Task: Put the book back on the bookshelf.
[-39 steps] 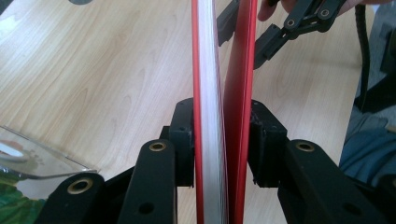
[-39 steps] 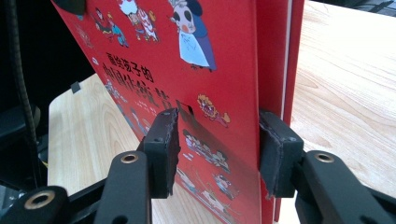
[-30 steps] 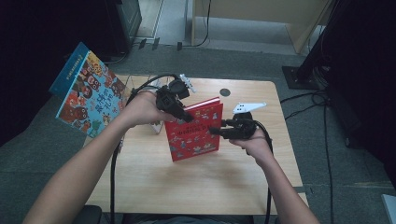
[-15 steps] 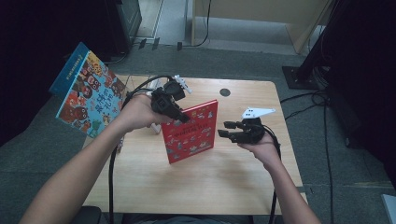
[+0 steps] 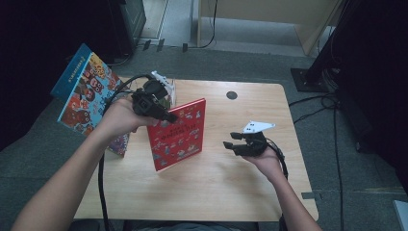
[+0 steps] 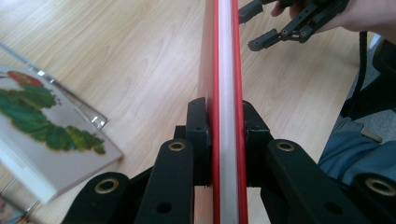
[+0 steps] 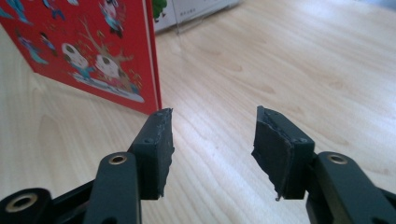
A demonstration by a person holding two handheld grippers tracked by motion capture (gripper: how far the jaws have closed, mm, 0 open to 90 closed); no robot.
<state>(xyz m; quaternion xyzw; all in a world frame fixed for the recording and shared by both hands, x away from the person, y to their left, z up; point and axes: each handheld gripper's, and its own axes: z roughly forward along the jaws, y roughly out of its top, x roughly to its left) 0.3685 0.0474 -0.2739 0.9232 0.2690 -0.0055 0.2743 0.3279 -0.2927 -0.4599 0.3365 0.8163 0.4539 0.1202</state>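
A red picture book [image 5: 178, 134] stands upright on the wooden table [image 5: 216, 192], lower edge on the wood. My left gripper [image 5: 166, 115] is shut on its top edge. In the left gripper view the pads [image 6: 198, 135] press both red covers, with the white page block [image 6: 226, 56] between them; these jaws have just been closing on the book. My right gripper [image 5: 234, 143] hovers low, right of the book and apart from it. It is open and holds nothing [image 7: 210, 144]; its jaws have just been opening. The book's cover [image 7: 93, 51] stands to its left.
A large blue picture book [image 5: 84, 98] leans at the table's left edge. A white book with a green caterpillar [image 6: 51, 126] lies by a clear stand [image 5: 168, 91] behind the red book. A small black disc [image 5: 232, 95] sits at the table's far middle.
My right gripper has come off the red book's right edge and dropped away to the right. My left gripper has shifted left with the book, which now stands alone in its grip.
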